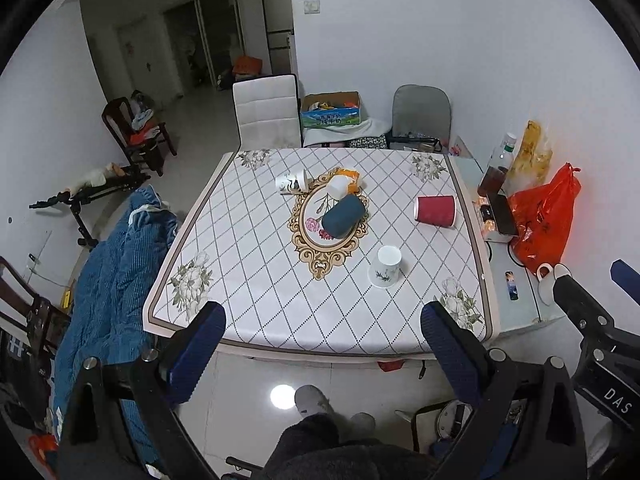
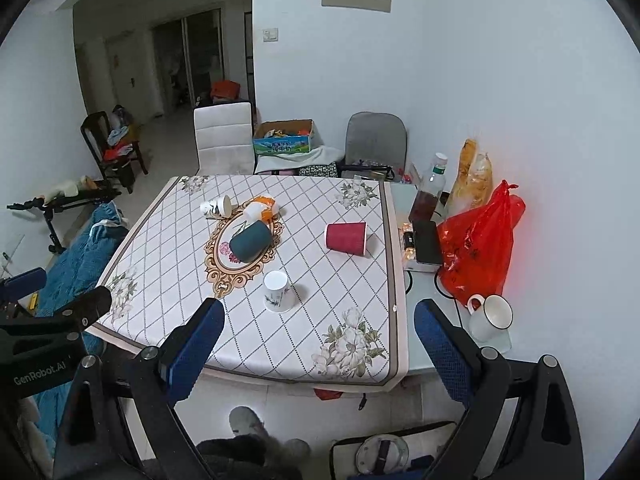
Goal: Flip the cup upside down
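Already one white cup [image 1: 386,267] stood mouth-down near the front edge of the table [image 1: 280,320], just in front of the gold oval printed on the cloth. Four other cups lay on their sides around that oval: a teal cup [image 1: 344,217] across its middle, a small white cup [image 1: 337,188] and a patterned cup [image 1: 292,181] at its far rim, and a red cup [image 1: 435,210] well off to its right. Which of these was meant to be turned, I could not tell. A paper cup on its side would probably roll or crush if pinched too hard across its wall, and the red one lay near the table's right edge, where a nudge could send it off. Both grippers hung well short of the table and away from the oval: the left gripper [image 1: 323,344] and the right gripper [image 2: 318,342] each had their blue pads spread wide, gripping and touching nothing.
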Available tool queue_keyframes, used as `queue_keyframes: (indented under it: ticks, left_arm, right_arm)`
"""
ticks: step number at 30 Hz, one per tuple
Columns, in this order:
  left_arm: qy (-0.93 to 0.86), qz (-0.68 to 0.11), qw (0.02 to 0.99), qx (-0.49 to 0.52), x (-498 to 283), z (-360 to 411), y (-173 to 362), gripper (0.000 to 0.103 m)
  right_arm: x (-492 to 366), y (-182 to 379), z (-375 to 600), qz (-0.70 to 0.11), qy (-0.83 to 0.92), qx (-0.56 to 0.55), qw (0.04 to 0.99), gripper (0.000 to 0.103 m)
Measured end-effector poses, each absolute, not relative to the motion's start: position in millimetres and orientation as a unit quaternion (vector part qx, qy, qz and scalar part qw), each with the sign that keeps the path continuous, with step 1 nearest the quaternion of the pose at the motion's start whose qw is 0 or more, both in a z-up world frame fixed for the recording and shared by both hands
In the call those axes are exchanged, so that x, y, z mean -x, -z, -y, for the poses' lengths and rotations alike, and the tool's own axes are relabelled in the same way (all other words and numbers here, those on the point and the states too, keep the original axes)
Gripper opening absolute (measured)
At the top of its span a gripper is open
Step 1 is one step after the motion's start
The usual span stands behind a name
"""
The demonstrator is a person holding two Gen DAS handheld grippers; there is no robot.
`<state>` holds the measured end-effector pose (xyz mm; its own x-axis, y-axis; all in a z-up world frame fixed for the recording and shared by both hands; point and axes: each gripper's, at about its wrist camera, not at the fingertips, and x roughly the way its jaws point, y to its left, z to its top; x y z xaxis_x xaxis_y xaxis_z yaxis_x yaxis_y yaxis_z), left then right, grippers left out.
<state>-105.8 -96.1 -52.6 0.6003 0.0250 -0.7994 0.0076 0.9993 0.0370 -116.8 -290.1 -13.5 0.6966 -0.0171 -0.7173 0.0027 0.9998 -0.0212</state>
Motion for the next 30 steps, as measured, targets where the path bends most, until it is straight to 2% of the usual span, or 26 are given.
queue_keyframes:
  ticks: [30]
  left_arm:
    - [0.000, -0.450, 0.893, -0.024, 108, 96, 56, 0.100]
  right_arm:
    - [101, 29, 292, -0.402, 0.005, -0.004, 0.916, 0.098]
